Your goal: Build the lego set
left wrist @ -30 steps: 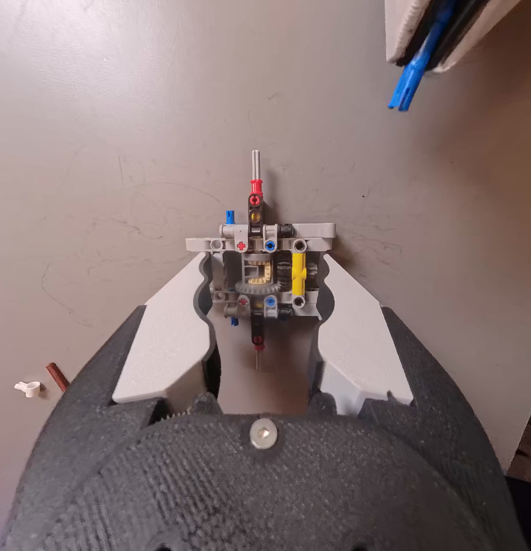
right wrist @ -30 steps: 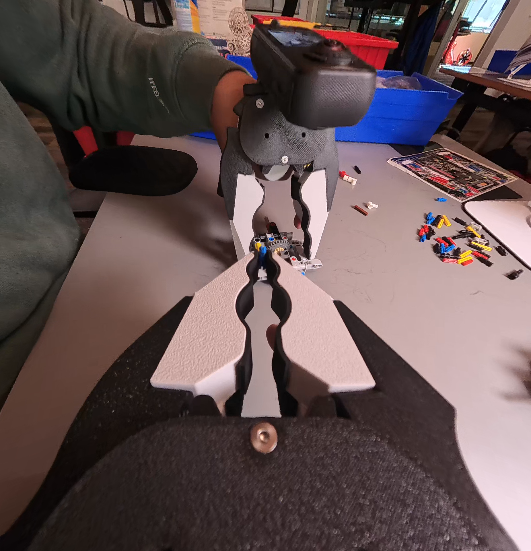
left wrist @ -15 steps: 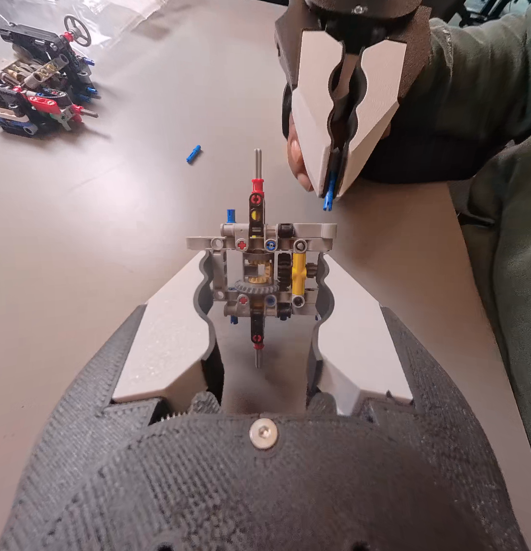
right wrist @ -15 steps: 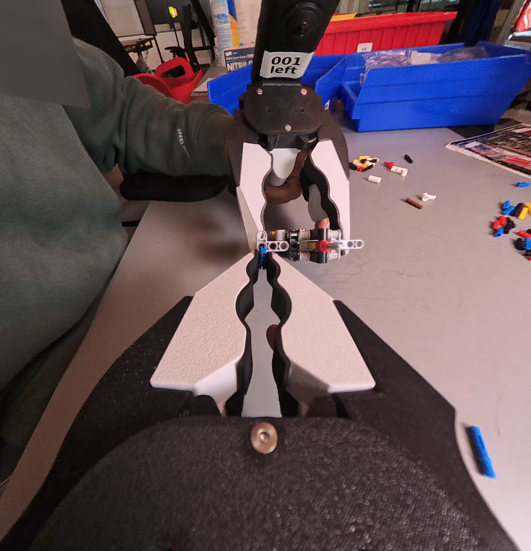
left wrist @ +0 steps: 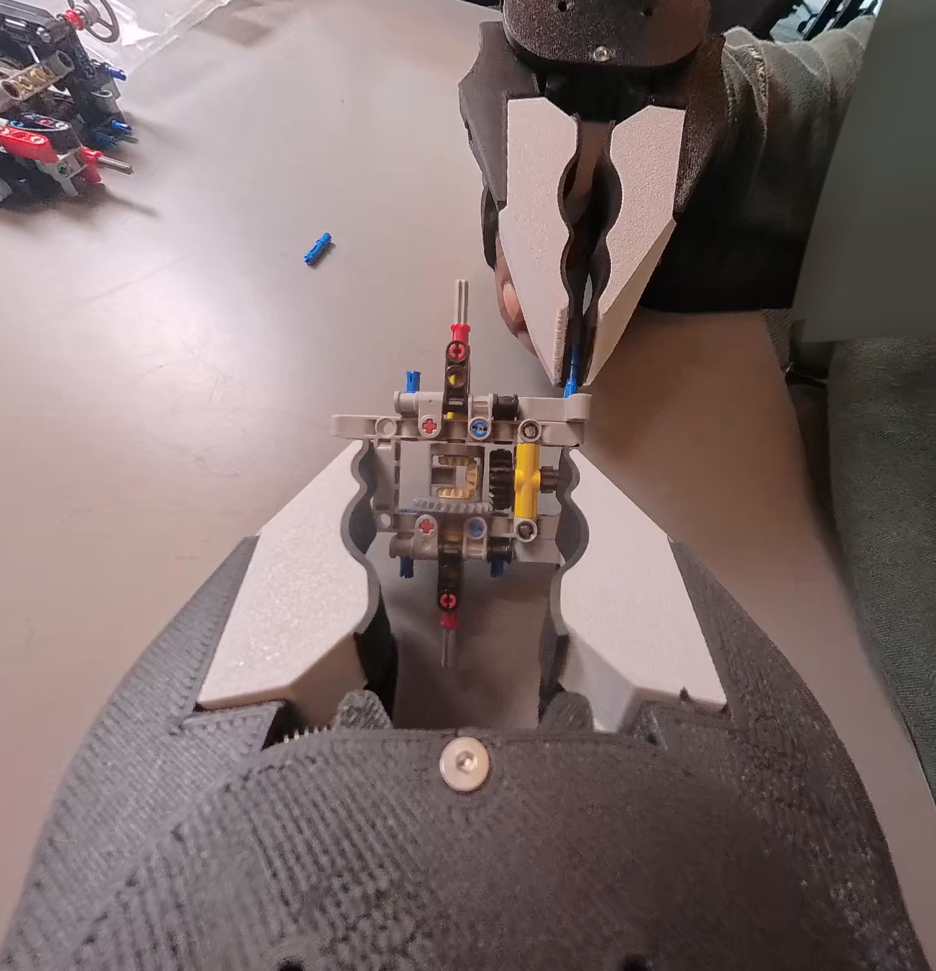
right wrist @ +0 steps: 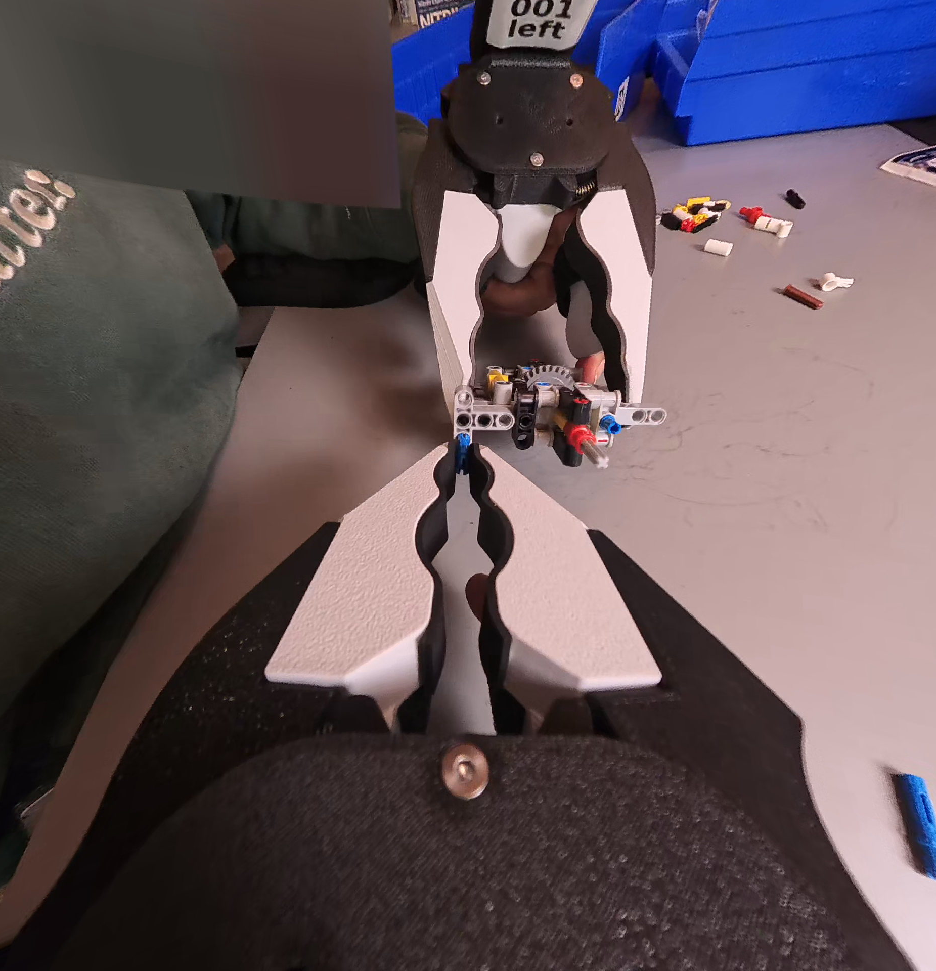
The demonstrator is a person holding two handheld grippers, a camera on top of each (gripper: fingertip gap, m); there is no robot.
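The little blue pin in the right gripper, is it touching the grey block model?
Touching. In the right wrist view the blue pin held by the right gripper meets the corner hole of the grey block model, no gap visible.

Table: grey (right wrist: 770,525), scuffed
Far left: partly built toy vehicle (left wrist: 35,131)
Loose: blue pin (left wrist: 318,248), brown peg (right wrist: 803,296), small mixed parts (right wrist: 697,213)
Back: blue bins (right wrist: 796,68)

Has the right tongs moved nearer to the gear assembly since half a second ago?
Yes. In the left wrist view the right tongs, shut on a blue pin, came down to the grey beam corner of the gear assembly; earlier the pin hung above it.
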